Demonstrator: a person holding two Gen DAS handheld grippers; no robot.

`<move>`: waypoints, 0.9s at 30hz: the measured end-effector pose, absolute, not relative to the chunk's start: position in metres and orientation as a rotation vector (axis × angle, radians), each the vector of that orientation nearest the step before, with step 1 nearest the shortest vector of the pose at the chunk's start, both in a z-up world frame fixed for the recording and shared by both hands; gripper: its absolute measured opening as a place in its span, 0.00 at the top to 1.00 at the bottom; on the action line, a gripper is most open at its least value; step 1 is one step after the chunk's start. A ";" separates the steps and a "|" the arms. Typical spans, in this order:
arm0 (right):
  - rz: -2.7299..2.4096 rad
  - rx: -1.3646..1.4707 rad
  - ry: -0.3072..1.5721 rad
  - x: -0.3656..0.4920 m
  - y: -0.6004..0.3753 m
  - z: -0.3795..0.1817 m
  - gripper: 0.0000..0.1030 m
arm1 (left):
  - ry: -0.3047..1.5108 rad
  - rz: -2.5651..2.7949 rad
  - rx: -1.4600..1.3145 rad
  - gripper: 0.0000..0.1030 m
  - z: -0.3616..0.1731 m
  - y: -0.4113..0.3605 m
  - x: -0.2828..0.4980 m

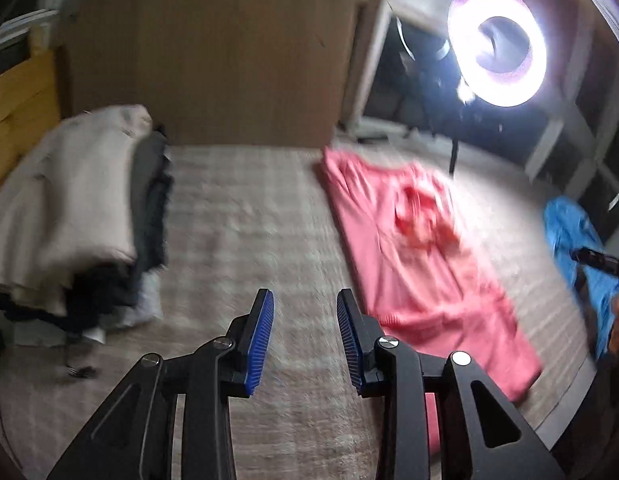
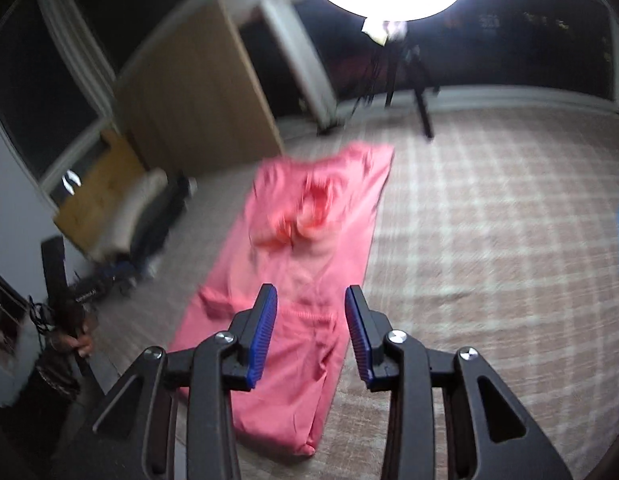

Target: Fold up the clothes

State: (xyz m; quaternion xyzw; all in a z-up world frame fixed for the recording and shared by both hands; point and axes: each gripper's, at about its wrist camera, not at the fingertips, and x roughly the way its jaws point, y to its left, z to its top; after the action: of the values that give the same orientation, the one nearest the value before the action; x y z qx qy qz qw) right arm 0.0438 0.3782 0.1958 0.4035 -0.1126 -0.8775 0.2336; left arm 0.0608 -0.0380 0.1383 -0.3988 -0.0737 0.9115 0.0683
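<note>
A pink garment [image 1: 421, 264] lies flat on the plaid carpet, folded into a long strip with a rumpled patch near its far end. It also shows in the right wrist view [image 2: 309, 264]. My left gripper [image 1: 305, 304] is open and empty, above bare carpet just left of the garment's near end. My right gripper [image 2: 311, 300] is open and empty, above the garment's near half. A blue garment [image 1: 577, 240] lies at the right edge.
A pile of beige and dark clothes [image 1: 77, 216] sits at the left by a wooden cabinet [image 1: 213, 52]. A lit ring light [image 1: 497, 44] on a tripod [image 2: 413, 84] stands at the far side. Plaid carpet [image 2: 489, 240] spreads to the right.
</note>
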 end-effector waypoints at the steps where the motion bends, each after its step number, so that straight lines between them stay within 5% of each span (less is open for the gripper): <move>1: -2.430 1.076 -0.316 0.045 0.384 0.209 0.66 | -0.242 2.756 -1.178 0.70 0.149 -0.045 0.060; 10: -2.595 0.838 -0.127 0.019 0.400 0.310 0.66 | -0.080 2.892 -0.968 0.69 0.235 -0.038 0.025; 17: -2.529 0.831 -0.073 -0.039 0.387 0.326 0.66 | -0.095 2.877 -0.931 0.67 0.271 -0.030 -0.032; 20: -2.432 0.878 -0.098 -0.064 0.371 0.305 0.66 | -0.043 2.816 -1.002 0.57 0.259 -0.018 -0.051; 25: -2.332 0.999 -0.016 -0.115 0.307 0.252 0.66 | 0.038 2.688 -1.201 0.57 0.186 0.006 -0.095; 27: -2.312 1.060 0.043 -0.139 0.273 0.226 0.79 | 0.026 2.643 -1.247 0.58 0.162 0.011 -0.111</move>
State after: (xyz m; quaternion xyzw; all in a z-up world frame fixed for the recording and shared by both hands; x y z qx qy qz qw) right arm -0.1385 0.2732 0.2261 0.3984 0.0160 -0.8686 0.2944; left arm -0.1115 0.0112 0.1623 -0.4241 0.0087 0.8989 0.1095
